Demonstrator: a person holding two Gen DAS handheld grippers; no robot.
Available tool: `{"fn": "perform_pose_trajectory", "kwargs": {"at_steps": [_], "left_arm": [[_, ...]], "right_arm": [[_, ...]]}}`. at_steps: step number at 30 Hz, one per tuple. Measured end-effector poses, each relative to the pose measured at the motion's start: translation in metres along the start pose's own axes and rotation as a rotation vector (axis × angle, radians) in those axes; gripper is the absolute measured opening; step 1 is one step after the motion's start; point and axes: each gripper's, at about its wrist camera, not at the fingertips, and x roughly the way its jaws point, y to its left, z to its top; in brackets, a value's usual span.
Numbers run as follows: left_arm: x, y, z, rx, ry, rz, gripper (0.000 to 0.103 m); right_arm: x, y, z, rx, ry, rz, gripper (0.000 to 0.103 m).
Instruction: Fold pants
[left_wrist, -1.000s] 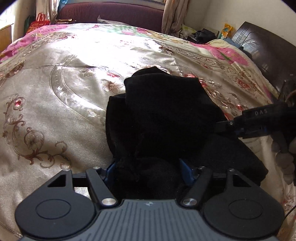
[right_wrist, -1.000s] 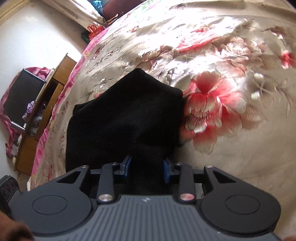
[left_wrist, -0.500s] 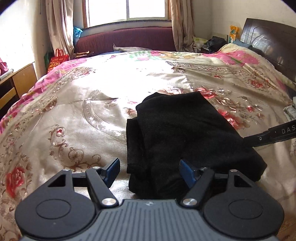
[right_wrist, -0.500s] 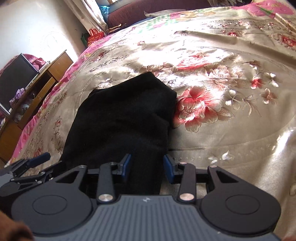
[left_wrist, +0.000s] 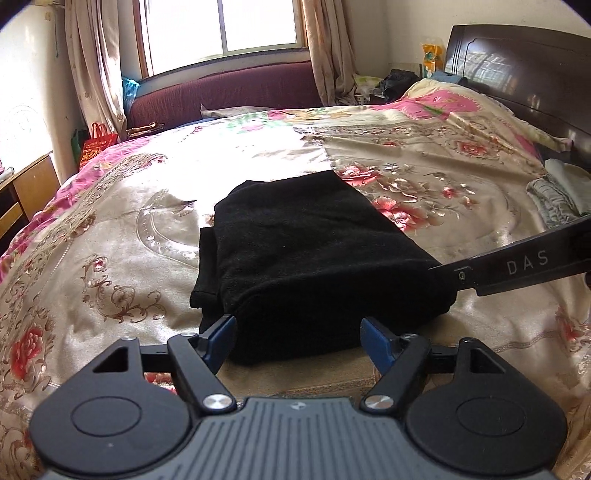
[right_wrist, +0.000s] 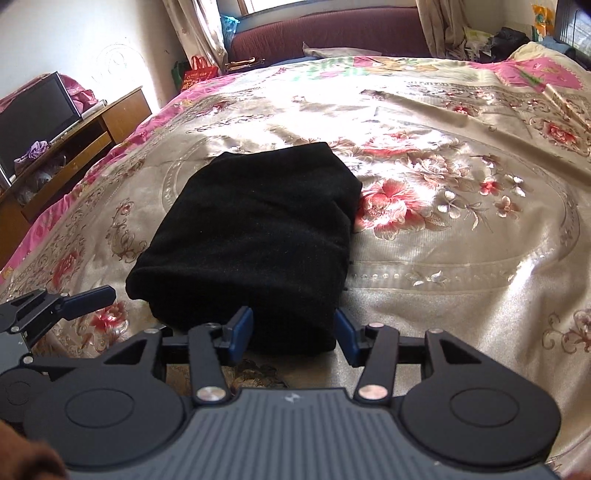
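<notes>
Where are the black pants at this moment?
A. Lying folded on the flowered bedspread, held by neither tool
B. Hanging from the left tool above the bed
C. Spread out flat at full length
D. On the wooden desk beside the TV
A: the black pants lie as a compact folded bundle on the flowered bedspread, and no pad of either tool presses them.

Both grippers off pants (left_wrist: 314, 258) (opening)
</notes>
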Motion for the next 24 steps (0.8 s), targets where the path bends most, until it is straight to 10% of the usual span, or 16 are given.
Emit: {"fn": "perform_pose_trajectory", "kwargs": {"at_steps": [24], "left_arm": [[0.006,-0.011,-0.025,-0.051,0.011,0.075,0.103]], "right_arm": [[0.008,-0.007,-0.041,0.028,0.055,-0.038,0.055]]}}
